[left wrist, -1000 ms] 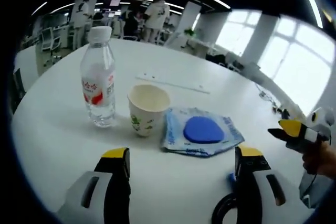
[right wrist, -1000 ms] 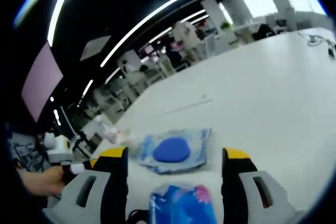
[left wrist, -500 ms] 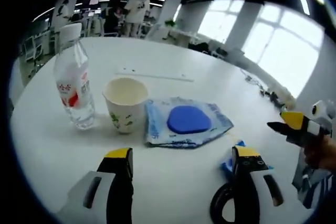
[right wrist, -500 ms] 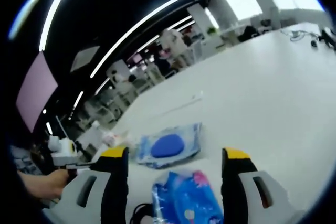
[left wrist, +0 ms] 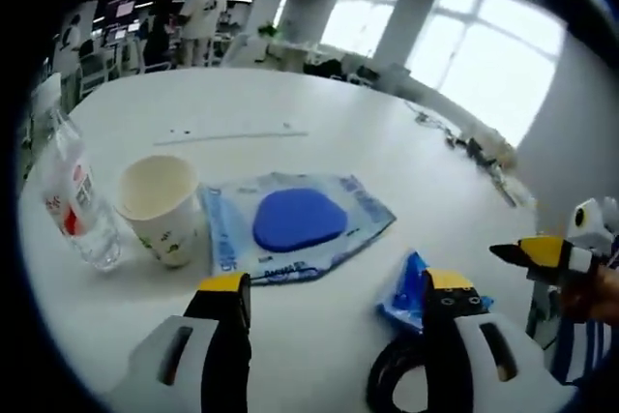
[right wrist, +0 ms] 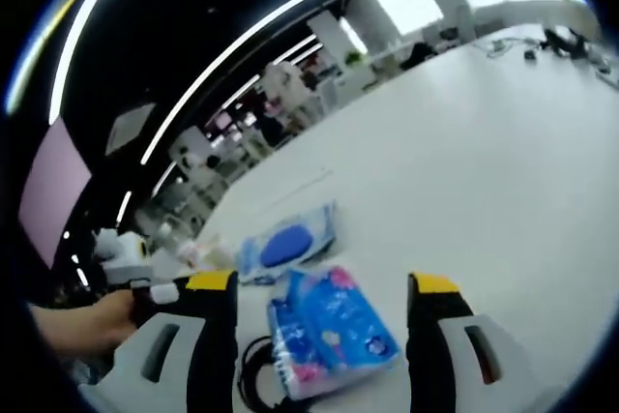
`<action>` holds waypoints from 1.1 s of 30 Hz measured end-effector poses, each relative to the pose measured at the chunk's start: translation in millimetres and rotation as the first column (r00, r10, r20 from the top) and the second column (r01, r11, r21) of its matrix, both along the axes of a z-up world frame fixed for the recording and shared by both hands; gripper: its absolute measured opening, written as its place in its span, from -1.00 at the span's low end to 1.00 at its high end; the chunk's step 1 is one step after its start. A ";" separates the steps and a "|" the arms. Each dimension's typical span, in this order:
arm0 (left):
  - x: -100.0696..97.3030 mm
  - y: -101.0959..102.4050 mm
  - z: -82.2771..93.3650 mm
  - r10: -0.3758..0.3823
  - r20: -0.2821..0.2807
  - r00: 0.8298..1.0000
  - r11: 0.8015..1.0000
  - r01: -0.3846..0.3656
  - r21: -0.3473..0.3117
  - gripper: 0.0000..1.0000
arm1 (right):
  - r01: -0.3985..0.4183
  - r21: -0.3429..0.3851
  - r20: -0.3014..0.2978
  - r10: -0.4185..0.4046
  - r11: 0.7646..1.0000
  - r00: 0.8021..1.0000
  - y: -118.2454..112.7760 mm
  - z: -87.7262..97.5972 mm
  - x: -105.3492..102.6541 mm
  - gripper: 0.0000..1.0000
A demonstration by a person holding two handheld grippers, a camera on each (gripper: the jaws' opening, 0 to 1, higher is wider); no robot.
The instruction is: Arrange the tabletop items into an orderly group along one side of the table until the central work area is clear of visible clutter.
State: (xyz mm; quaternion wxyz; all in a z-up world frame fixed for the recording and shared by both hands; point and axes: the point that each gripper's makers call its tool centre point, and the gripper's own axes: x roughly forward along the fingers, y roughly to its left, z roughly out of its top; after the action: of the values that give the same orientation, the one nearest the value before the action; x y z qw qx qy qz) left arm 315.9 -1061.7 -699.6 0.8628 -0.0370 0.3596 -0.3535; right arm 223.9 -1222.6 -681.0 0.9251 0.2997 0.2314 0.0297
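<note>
White glossy counter; on it a flat crinkly pouch with a blue oval centre, long axis running toward the far right, beside a paper cup and an upright clear bottle. Glossy blue rectangular tissue pack lies between the wide-spread right claw, long axis slanting away leftward. Left claw wide, holding nothing.

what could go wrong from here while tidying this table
1. The paper cup stands open and upright right beside the water bottle; a nudge from the left gripper could tip either one.
2. The flat blue pouch lies against the cup, so sliding it may drag the cup along.
3. A black cable coils beside the tissue pack between the right gripper's jaws; it may snag during a grasp.
</note>
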 end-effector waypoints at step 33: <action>-14.0 -45.5 -26.8 -0.272 -0.067 0.960 0.962 0.273 -0.003 -0.02 | 0.091 0.136 -0.186 -0.065 0.987 0.980 35.6 -51.7 -40.2 0.25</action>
State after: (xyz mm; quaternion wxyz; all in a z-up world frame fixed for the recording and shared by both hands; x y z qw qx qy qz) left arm 301.9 -1107.2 -726.4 0.7935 0.0038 0.3910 -0.4662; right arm 183.7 -1187.0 -732.6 0.8767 0.3758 0.2997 -0.0175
